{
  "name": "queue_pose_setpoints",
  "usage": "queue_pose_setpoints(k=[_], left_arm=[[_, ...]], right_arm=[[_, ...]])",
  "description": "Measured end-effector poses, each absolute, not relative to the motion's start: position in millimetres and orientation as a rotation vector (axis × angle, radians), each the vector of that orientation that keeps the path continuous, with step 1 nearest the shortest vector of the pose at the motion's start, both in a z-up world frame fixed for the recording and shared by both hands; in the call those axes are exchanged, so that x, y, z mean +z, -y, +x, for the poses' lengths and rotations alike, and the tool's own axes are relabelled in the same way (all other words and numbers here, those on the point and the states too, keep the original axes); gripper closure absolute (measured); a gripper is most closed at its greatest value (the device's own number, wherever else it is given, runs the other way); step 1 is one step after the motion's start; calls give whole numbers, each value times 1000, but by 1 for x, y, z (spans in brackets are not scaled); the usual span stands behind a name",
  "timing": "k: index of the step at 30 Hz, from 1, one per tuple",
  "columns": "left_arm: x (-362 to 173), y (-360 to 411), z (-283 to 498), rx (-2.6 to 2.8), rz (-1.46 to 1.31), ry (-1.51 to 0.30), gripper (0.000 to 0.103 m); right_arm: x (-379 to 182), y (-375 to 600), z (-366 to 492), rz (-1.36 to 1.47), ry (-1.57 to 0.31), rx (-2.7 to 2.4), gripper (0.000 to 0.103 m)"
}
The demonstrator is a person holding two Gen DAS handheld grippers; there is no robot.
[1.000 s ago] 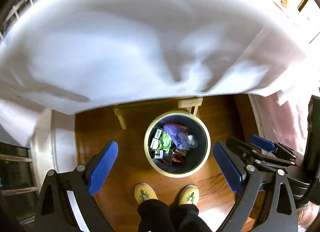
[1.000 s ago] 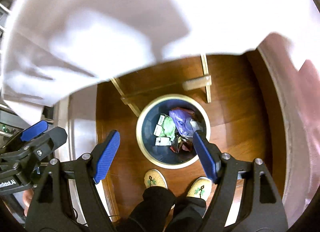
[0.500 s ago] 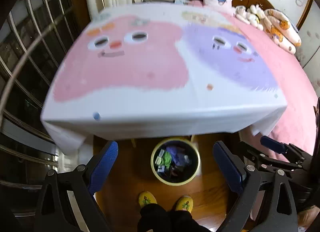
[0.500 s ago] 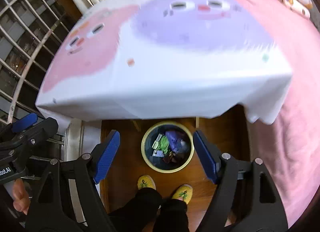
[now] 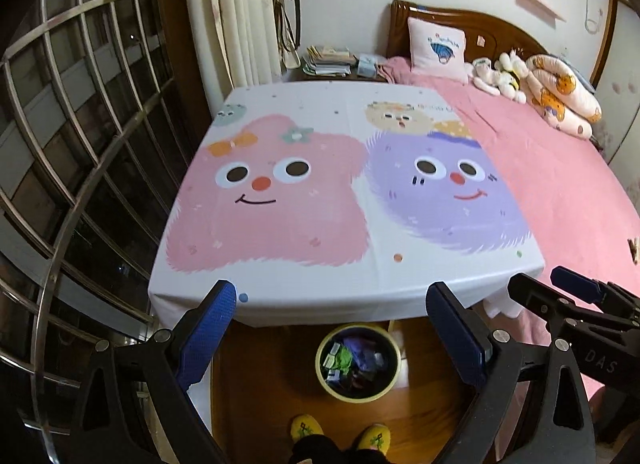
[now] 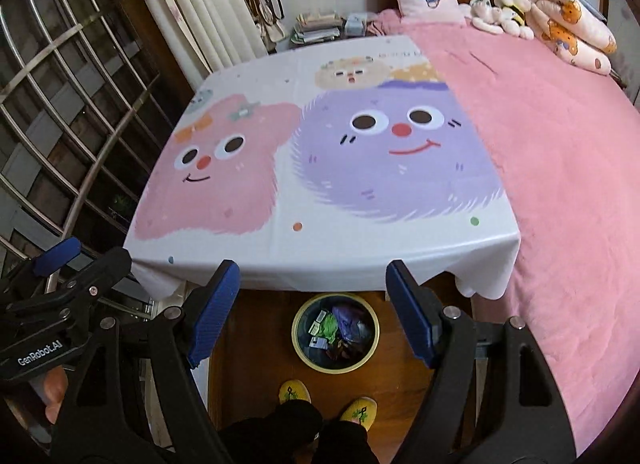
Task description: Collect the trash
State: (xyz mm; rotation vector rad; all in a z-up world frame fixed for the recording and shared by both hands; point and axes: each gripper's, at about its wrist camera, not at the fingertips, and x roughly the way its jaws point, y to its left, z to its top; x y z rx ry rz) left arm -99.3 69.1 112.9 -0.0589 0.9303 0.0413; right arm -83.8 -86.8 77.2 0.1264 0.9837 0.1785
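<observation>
Both the left gripper and right gripper hang with fingers spread wide and empty above a trash bin on the wooden floor. The bin, holding what look like crumpled wrappers, sits just beside the table's cartoon cloth.

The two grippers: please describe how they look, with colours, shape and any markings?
Both the left gripper and the right gripper are black plastic clamps with silver rivets and ribbed blue pads. Printed markings read "GenRobot.AI" on the left one and "DAS" on the right.
</observation>
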Motion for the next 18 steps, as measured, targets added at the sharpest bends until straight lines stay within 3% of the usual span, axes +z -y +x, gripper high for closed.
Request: queue_pose_setpoints(k=[18], left_arm=[[108,-70,-105,90,-68,-918,6]], right_arm=[[91,69,-96,38,-917,192,30]])
